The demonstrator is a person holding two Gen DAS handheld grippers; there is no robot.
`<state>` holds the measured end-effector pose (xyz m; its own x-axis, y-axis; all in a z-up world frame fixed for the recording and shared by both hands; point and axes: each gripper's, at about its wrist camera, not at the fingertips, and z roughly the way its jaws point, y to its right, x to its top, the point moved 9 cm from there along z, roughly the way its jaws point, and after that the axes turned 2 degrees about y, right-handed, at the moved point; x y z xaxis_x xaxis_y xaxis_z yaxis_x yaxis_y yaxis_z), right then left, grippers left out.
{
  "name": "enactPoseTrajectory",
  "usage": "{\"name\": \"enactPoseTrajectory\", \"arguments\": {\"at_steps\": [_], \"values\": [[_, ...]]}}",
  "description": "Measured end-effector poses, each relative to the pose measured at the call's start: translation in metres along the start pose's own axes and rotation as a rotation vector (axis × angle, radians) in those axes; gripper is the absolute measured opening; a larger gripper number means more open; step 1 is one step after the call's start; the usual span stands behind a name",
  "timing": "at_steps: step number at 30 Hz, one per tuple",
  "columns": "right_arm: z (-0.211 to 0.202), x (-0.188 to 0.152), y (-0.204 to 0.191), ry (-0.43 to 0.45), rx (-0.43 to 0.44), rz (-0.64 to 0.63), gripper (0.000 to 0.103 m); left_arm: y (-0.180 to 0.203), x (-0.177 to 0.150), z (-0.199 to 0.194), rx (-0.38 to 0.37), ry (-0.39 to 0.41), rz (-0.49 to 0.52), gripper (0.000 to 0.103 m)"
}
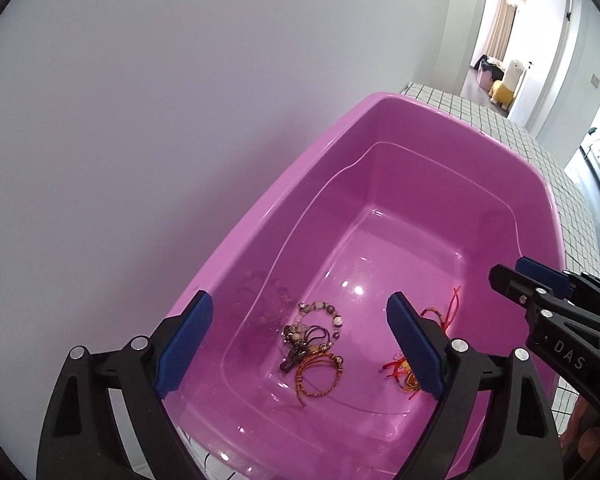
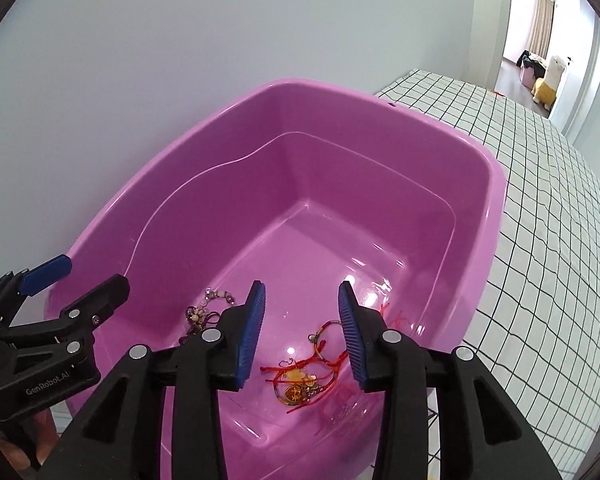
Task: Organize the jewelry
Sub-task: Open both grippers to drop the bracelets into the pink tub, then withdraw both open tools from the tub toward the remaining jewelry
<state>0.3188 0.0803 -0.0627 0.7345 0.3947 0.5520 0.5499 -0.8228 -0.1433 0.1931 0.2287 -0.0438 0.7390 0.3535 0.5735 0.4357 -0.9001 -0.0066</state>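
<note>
So both clumps of jewelry are sitting on the floor of the pink tub, which looks like the drop-off spot. One clump is beads tangled up with a twisted orange bangle; the other is a mess of red cords with a gold coin charm in it. I can't spot any more pieces on the checked cloth in what these views cover, so my guess is the collecting part is mostly done, though anything off to the sides is out of frame. What's left, if "organize" means more than dumping: both piles are knotted together and nothing is sorted.

Left claw is spread wide with nothing in it, hanging over the near end of the tub. The bead clump lies below, right in the gap between its fingers but not touched; the red cords peek out from behind its right-hand finger.

Right claw is partly spread, also empty, and the red cord pile sits under it between the pads, apart from them
</note>
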Motion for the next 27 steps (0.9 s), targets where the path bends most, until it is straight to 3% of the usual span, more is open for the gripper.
{"name": "enactPoseTrajectory", "arguments": {"at_steps": [7, 9, 17, 27], "values": [[-0.015, -0.004, -0.003, 0.014, 0.006, 0.015, 0.042, -0.003, -0.004, -0.008, 0.003, -0.011, 0.007, 0.09], [-0.02, -0.006, -0.005, 0.018, 0.012, 0.022, 0.05, -0.002, -0.005, -0.012, 0.002, -0.012, 0.01, 0.09], [-0.043, -0.018, -0.012, 0.04, 0.012, 0.031, 0.051, -0.008, -0.009, -0.033, -0.003, 0.022, 0.024, 0.094], [-0.074, -0.052, -0.022, 0.04, -0.005, 0.094, 0.06, -0.011, -0.029, -0.06, -0.04, 0.041, 0.045, 0.096]]}}
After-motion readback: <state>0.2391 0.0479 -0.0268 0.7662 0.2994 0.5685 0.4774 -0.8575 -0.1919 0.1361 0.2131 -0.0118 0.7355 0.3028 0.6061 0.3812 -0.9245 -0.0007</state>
